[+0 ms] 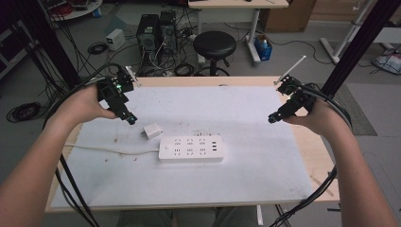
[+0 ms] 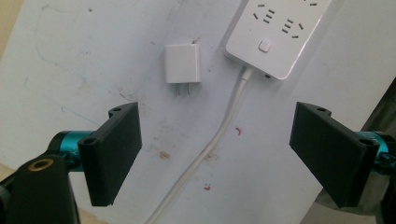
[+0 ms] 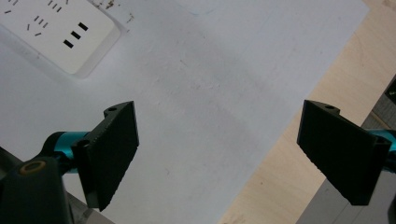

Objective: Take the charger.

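No boxes or bowls here. White power strip point(image 1: 190, 148) lies flat mid desk point(image 1: 293, 189), sockets up, nothing plugged in. Its white cord point(image 1: 113, 150) runs off toward left edge. Small white charger point(image 1: 152, 130) lies just beside strip's left end, not touching it. Left gripper point(image 1: 131, 119) hangs above desk near charger, fingers point(image 2: 114, 156) wide open, holding nothing. Right gripper point(image 1: 273, 118) well apart at right, fingers point(image 3: 112, 151) wide open, empty too. White sheet point(image 1: 246, 113) covers wooden desk. Behind: black stool point(image 1: 214, 45), computer towers point(image 1: 156, 30), cables on floor point(image 1: 302, 52).
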A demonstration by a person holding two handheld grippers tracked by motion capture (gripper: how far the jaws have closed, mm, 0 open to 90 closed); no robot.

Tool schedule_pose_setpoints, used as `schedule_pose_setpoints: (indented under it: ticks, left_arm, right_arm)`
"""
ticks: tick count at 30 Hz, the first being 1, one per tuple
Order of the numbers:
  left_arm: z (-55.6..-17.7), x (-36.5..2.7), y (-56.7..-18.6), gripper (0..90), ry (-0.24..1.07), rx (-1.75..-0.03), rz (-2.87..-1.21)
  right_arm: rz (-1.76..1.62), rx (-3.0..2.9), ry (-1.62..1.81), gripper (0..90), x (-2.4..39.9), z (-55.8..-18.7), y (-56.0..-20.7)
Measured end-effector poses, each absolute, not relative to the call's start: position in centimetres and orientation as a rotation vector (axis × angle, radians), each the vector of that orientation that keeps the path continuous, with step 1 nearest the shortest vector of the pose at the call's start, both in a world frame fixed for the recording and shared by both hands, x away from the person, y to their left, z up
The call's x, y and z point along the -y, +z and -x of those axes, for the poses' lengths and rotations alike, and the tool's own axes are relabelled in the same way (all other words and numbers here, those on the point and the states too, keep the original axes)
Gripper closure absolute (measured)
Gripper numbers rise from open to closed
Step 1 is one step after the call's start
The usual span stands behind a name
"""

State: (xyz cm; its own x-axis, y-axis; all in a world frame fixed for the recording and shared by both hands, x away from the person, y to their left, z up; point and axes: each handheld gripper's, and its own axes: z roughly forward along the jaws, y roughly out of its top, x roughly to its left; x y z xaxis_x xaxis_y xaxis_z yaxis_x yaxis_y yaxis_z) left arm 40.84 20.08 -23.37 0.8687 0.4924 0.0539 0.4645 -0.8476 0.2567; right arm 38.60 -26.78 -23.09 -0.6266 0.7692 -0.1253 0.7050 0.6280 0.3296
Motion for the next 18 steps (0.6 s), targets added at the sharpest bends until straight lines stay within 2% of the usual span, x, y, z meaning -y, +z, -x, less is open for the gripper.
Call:
schedule_pose_setpoints:
  ticks: [18]
  left_arm:
    - [-42.3, -20.6, -25.4, 16.8, 0.124, -0.791, -2.787]
  right_arm:
    - [-1.159, -2.61, 0.345, 12.2, 26.8, -39.4, -23.4]
